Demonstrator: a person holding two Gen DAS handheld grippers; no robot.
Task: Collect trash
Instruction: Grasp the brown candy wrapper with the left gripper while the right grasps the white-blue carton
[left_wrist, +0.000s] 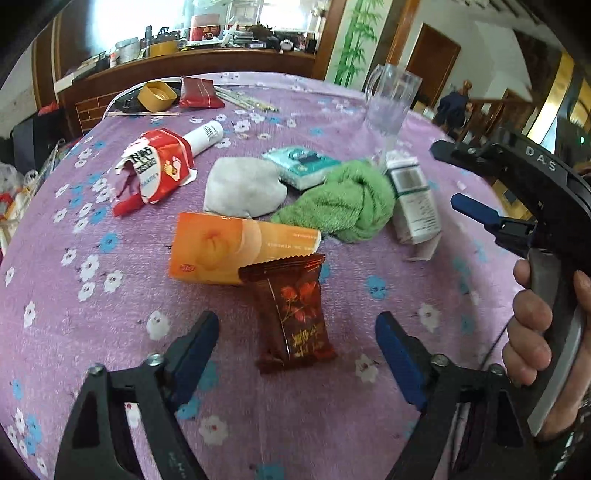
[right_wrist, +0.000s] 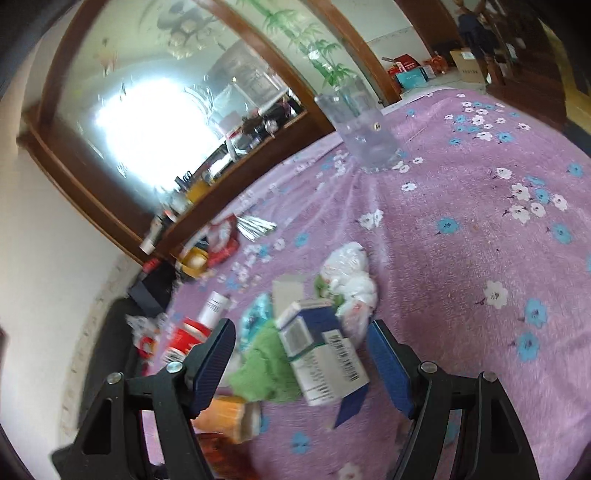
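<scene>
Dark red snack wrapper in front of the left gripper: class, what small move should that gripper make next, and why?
Probably lower the left gripper and close on the dark red wrapper: it lies flat between the open jaws, untouched, on the purple cloth.

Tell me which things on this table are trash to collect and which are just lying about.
Likely trash:
- dark red candy wrapper
- orange packet
- torn red and white wrapper
- white and green carton, flap open
- crumpled white plastic bag

Probably just lying about:
- green towel
- glass mug
- white tube
- white cloth pouch
- tissue pack
</scene>
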